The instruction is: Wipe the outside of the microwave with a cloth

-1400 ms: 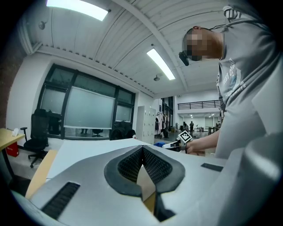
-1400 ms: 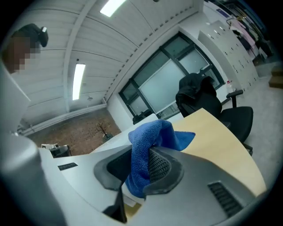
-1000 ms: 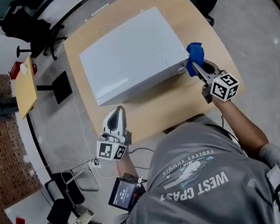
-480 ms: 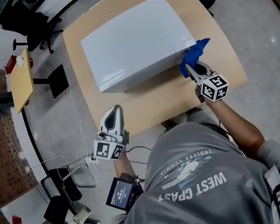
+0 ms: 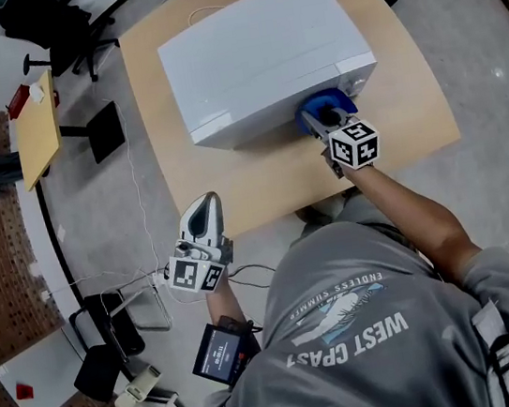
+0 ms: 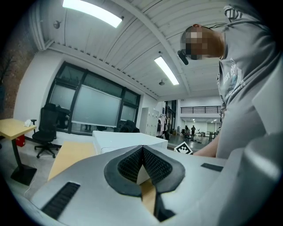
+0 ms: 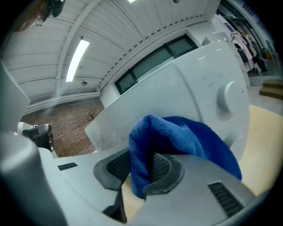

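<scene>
A white, box-shaped microwave stands on a light wooden tabletop, its front toward the person in a grey T-shirt. The right hand-held gripper pinches a blue microfibre cloth between its 2 jaws. In the right gripper view the cloth bulges up out of the right hand-held gripper and lies against the microwave's white front face, just beside a round white knob. In the head view the cloth meets that face low down, toward its right end, near the tabletop. The left hand-held gripper hangs beyond the tabletop's near edge, over the grey floor, well apart from the microwave. In the left gripper view the left hand-held gripper has its 2 jaws pressed together with nothing between them and faces the microwave.
</scene>
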Available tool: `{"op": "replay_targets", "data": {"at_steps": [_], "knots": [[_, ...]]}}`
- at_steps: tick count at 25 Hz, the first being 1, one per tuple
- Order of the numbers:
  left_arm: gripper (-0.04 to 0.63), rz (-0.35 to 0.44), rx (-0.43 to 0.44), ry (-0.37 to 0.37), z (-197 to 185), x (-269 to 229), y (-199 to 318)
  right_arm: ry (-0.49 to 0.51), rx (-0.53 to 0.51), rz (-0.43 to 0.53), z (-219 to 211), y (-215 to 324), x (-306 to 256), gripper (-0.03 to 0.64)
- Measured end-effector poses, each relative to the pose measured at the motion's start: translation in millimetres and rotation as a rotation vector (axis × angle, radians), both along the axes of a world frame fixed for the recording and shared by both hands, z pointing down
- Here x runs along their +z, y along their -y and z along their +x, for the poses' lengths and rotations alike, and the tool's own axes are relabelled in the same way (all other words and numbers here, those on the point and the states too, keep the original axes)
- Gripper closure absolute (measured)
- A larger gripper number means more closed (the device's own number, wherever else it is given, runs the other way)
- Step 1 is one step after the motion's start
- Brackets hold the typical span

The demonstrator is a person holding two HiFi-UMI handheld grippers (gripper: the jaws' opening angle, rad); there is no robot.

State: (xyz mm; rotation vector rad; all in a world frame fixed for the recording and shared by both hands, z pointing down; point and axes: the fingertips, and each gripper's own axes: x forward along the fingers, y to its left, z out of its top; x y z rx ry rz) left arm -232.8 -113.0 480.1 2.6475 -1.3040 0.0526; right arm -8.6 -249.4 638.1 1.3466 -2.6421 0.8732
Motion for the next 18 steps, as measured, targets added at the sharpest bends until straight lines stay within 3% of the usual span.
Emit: {"op": "replay_targets", "data": {"at_steps": [10,18], "knots": [[0.572,-0.026,-0.056,-0.007,-41.0,17.9,-16.6,0.011,-0.158,-0.093,-121.7,-7.6,36.9,0.537],[0.572,-0.050,-0.081,-0.013,-60.0,29.8,-20.8,0.013,-0.260,-0.114,-188.1,-15.8,43.8,0.537]]}}
